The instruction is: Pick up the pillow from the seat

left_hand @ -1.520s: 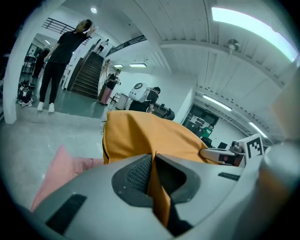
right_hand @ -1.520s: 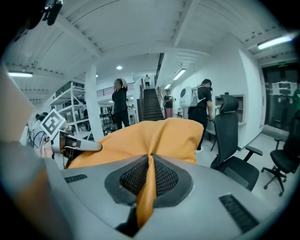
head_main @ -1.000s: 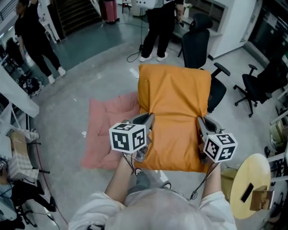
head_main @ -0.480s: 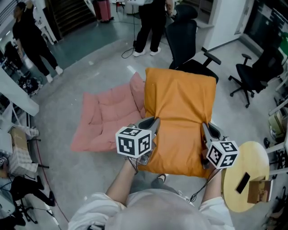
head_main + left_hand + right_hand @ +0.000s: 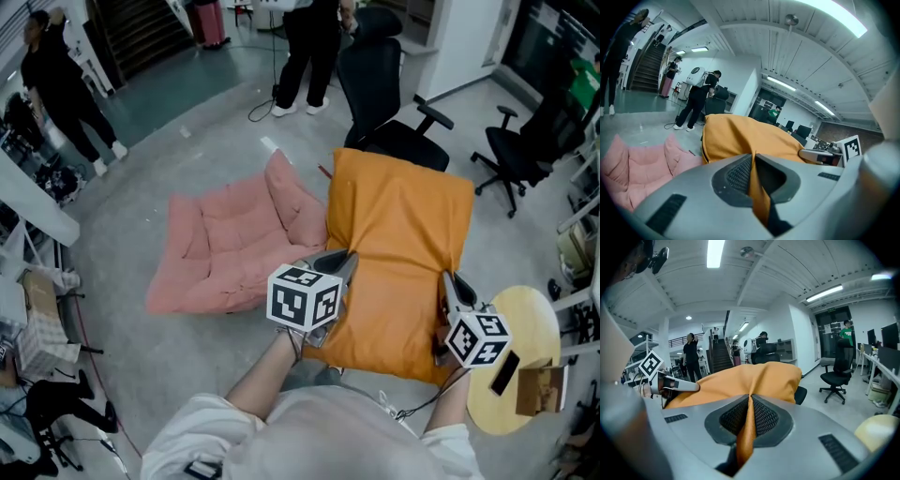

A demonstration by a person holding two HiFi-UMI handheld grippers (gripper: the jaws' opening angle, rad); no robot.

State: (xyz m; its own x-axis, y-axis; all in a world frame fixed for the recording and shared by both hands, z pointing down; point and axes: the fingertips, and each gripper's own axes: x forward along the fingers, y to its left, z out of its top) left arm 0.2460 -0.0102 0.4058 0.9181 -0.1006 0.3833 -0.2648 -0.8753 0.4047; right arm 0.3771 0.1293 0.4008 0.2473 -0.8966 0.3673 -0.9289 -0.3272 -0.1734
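Head view: the orange pillow (image 5: 403, 244) hangs between my two grippers, its near edge raised towards me and its far edge reaching the black office chair (image 5: 380, 84). I cannot tell whether that far edge rests on the seat or is clear of it.

Grip state:
- My left gripper (image 5: 339, 262) has its jaws pressed together on a thin fold of the orange cover at the near left corner.
- My right gripper (image 5: 447, 284) pinches a similar fold at the near right corner.
- In both gripper views only fabric sits between the pads, not the filling.

Likely faults, as I judge them:
1. Slip. The full load hangs on two narrow pinches of cover. A jerk, or a pull to one side, could draw the fold out of the pads and drop that corner.
2. Uneven sag. If one corner rises faster than the other, the bulk may roll towards the lower side and load that grip alone.
3. Snag. The far edge lies near the chair's armrest (image 5: 433, 111); dragging the pillow instead of lifting it could catch the cover there.
4. Collision. The round yellow bench (image 5: 530, 323) stands just beside my right gripper and carries a phone (image 5: 504, 373); a wide swing could knock it.
5. Fouling. The pink cushion (image 5: 225, 253) lies on the floor (image 5: 187, 150) beside the pillow; a low carry could brush it.
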